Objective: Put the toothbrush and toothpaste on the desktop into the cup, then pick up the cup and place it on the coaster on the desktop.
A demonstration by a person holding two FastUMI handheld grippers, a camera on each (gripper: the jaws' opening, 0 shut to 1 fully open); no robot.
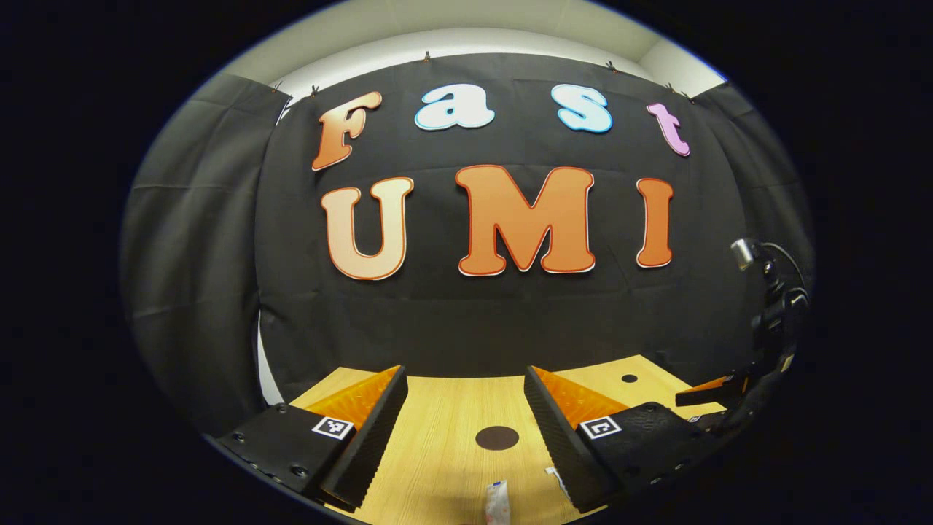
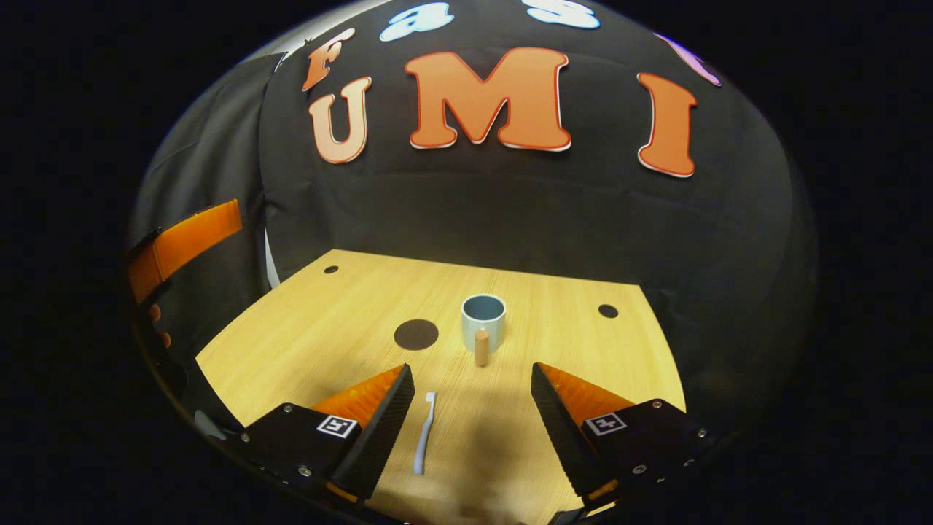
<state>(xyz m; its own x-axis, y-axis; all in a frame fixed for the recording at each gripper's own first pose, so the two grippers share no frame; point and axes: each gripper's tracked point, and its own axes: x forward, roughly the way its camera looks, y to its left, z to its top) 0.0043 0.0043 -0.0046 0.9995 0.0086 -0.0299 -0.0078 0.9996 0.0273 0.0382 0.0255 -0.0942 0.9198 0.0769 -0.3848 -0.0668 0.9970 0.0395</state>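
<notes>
A pale blue-grey cup (image 2: 483, 319) with a wooden handle stands upright mid-table. A dark round coaster (image 2: 416, 334) lies just left of it. A white toothbrush (image 2: 423, 432) lies flat near my right gripper's left finger. My right gripper (image 2: 471, 370) is open above the table, short of the cup, with nothing between its fingers. My left gripper (image 1: 464, 375) is open and empty too, with the coaster (image 1: 497, 437) ahead between its fingers. The toothpaste tube (image 1: 497, 503) lies at the bottom edge of the left gripper view, with the toothbrush tip (image 1: 557, 477) beside it.
The wooden tabletop (image 2: 328, 343) ends at the black cloth wall behind. It has small dark holes (image 2: 607, 310) near its far corners. The right gripper (image 1: 703, 394) shows at the far right of the left gripper view, and the left gripper (image 2: 182, 244) at the left edge of the right gripper view.
</notes>
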